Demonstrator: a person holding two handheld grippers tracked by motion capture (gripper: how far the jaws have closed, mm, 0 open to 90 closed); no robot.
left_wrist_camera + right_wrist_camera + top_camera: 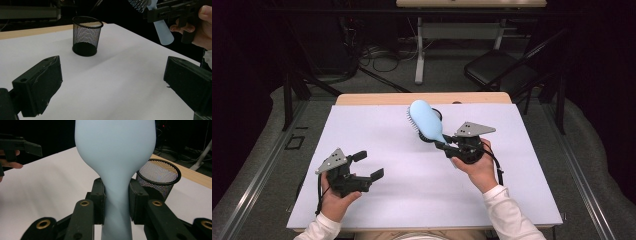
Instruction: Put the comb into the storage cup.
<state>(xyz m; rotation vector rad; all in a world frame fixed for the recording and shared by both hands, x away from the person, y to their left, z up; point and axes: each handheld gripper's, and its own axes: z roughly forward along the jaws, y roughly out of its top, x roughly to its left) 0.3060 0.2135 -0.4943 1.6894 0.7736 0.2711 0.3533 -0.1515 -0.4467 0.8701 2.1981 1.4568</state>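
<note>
A light blue hairbrush (426, 120) is held up over the back of the white table, bristles facing left. My right gripper (447, 146) is shut on its handle (117, 202), both pads pressing the narrow neck. In the left gripper view the brush handle (162, 31) hangs below the right gripper (170, 13) at the top right. A black mesh cup (86, 36) stands upright on the table; in the high view the brush head hides most of it (438, 113), and in the right gripper view it (160, 178) sits just right of the handle. My left gripper (367, 165) is open at the front left, nothing between its jaws.
The white mat (387, 145) lies on a wooden table whose far edge (372, 98) shows behind it. Beyond the table are a desk leg (419, 50), cables and a black chair (497, 67) on the floor.
</note>
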